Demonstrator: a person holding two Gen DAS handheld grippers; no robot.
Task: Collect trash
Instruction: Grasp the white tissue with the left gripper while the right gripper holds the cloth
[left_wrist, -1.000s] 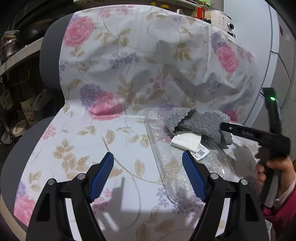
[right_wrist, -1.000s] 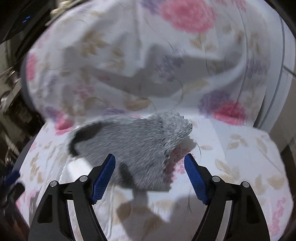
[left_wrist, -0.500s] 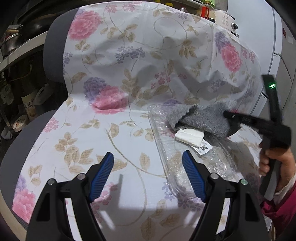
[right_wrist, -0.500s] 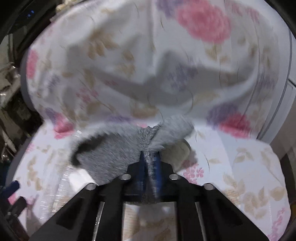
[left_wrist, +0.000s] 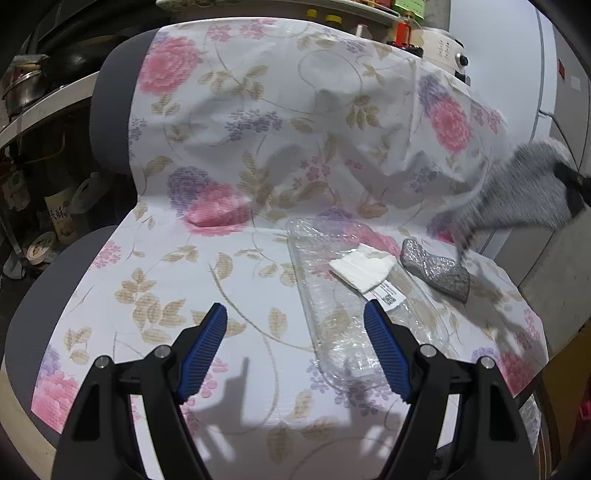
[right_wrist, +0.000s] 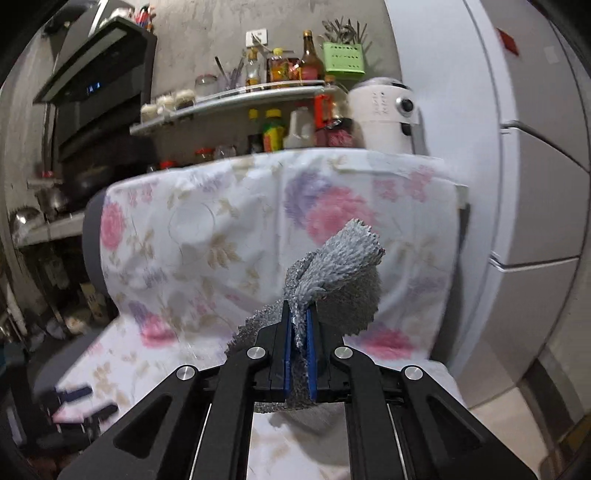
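Right wrist view shows the grey fuzzy cloth (right_wrist: 332, 280) pinched between the blue pads (right_wrist: 311, 345) of the right gripper (right_wrist: 299, 343), whose jaws have just closed flat on a fold of it; the cloth hangs in the air in front of the backrest of the chair (right_wrist: 92, 236). That chair, draped in a floral cover (left_wrist: 258, 147), is the landmark. On its seat, toward the right side, lies a clear plastic tray (left_wrist: 332, 332) with a white folded paper (left_wrist: 364, 267) and a barcode label (left_wrist: 384, 297) on it. Just right of the tray lies a small grey bumpy piece (left_wrist: 436, 271). Near the seat's front edge the left gripper (left_wrist: 295, 350) hovers with jaws wide apart, gripping nothing.
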